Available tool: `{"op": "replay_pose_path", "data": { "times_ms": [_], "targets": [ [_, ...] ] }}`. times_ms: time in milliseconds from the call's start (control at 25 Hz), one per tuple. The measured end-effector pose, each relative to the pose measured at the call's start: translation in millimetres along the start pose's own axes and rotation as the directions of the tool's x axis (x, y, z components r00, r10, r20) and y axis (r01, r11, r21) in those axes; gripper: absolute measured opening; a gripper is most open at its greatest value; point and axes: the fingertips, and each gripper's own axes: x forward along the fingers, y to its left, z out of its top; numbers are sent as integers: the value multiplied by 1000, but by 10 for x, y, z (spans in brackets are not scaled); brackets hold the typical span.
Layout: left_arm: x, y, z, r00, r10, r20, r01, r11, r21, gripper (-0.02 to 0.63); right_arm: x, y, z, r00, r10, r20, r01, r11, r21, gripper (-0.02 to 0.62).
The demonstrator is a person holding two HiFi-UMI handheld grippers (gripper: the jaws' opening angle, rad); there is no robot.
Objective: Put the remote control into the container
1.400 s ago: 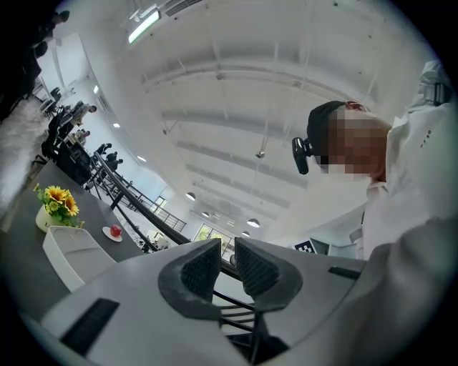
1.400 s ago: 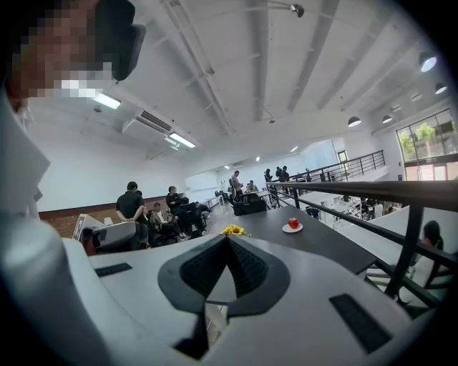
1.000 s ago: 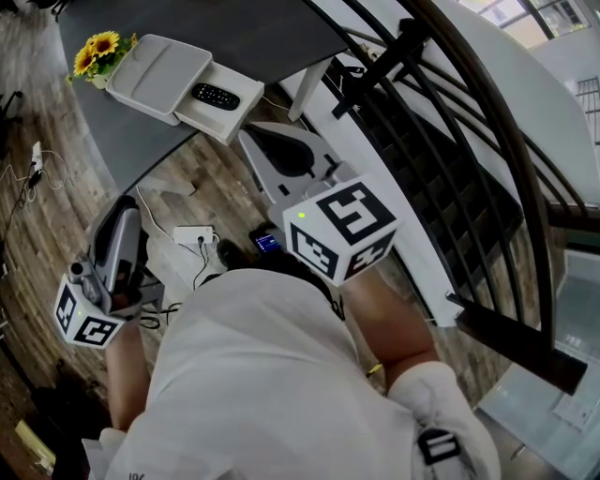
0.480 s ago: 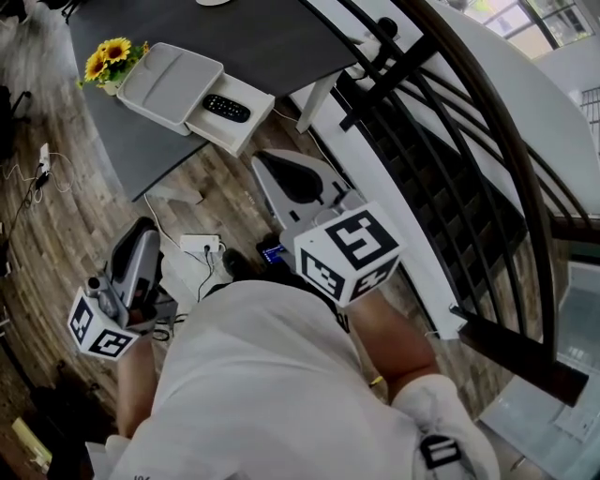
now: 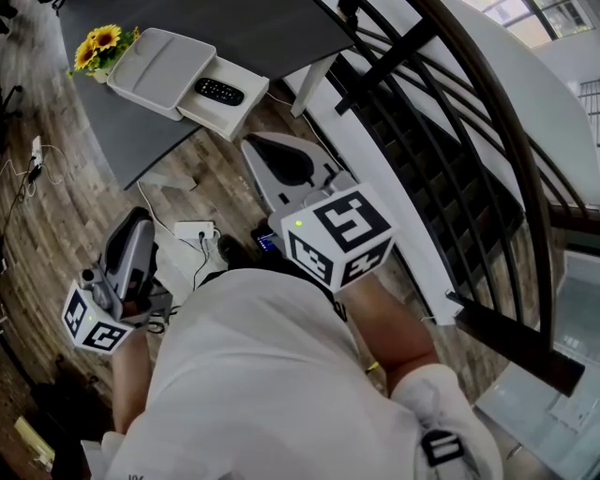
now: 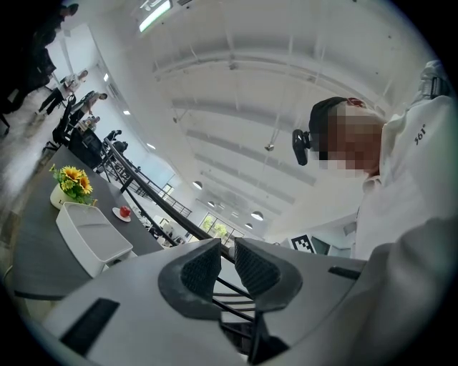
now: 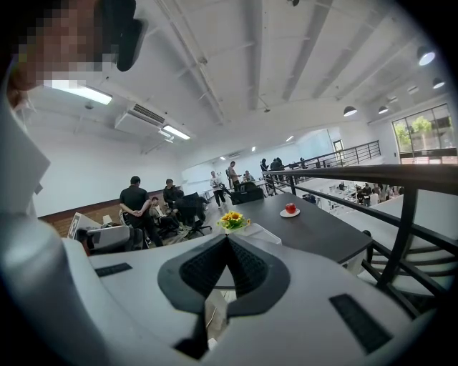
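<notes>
Open-plan room with a wooden floor and a black stair railing down the right of the head view. At upper left, on a dark tabletop beside sunflowers: a pale container, standing open.

Hardly any change over the last second. Only a small drift of the head view, to and fro, with the container sliding a little within the upper left corner. Same place throughout for the remote control: flat inside the lower tray of the container, at the tabletop's near edge, untouched by either tool. Both tools kept low at the person's body, well apart from the tabletop, in all 3 head views. Judged from this: placing already done, nothing left but perhaps closing the container, and no reach toward it under way.

Left tool: tilted slightly upward, jaws a narrow gap apart, nothing between them, only railing and ceiling beyond. Right tool: aimed across the room toward the tabletop, jaws pressed fully together, empty, touching nothing.
</notes>
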Motion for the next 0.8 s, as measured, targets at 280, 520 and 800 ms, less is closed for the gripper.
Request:
{"op": "replay_pose_path", "data": {
  "times_ms": [280, 520, 800],
  "targets": [
    [50, 24, -9, 1000, 3, -4, -3, 1000, -3, 63, 18, -57, 41, 1000, -4, 5, 4, 1000, -4, 2],
    [-6, 8, 19, 1000, 3, -1, -3, 1000, 4, 63, 19, 9, 68, 1000, -1, 11, 1, 1000, -20, 2],
    [-4, -15, 25, 1000, -4, -4, 4, 1000, 4, 63, 21, 12, 90, 1000, -11, 14, 11, 999, -41, 2]
  ]
}}
